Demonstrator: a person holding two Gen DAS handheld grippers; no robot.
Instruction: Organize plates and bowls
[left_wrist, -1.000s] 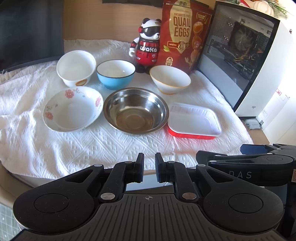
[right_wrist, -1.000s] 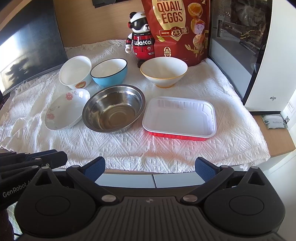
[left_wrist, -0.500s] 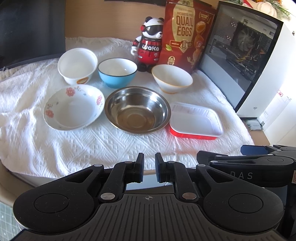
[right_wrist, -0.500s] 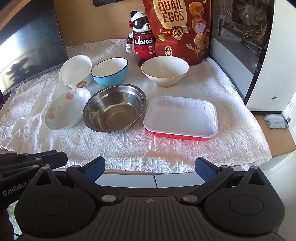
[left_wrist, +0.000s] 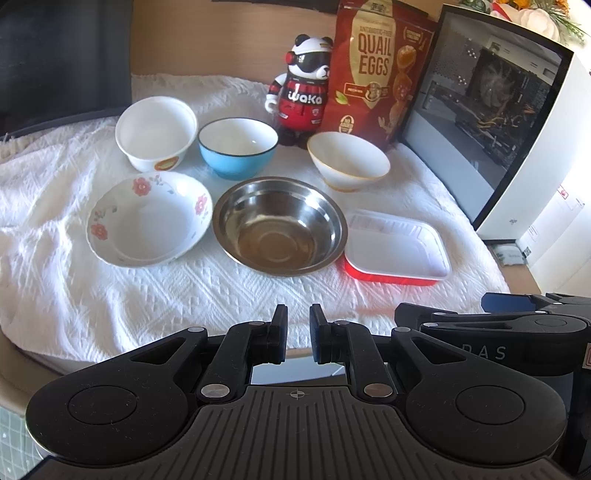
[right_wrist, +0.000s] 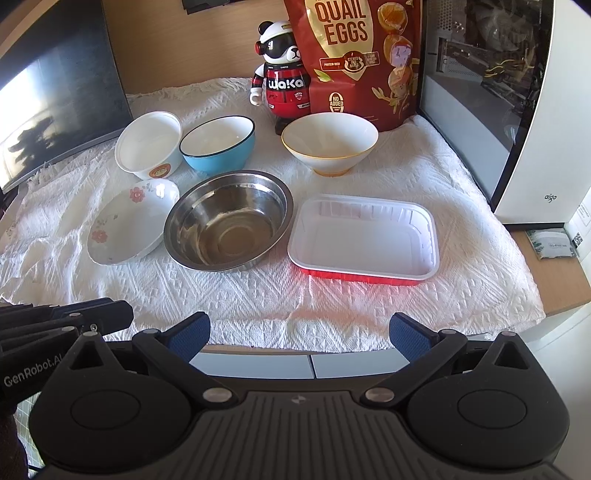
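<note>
Nothing is grasped yet: the left claw is nearly closed and empty, the right claw wide open and empty, so next comes reaching ahead for the steel bowl.

Six dishes sit on a cloth in two rows. In the back row, the small cup bowl is on the left, the round bowl is just beside it, and the wide bowl is on the right. In the front row, the flower plate is on the left, the metal bowl is in the middle, and the tray is on the right. A toy panda and a food bag stand behind the bowls. A big box stands at the right.
</note>
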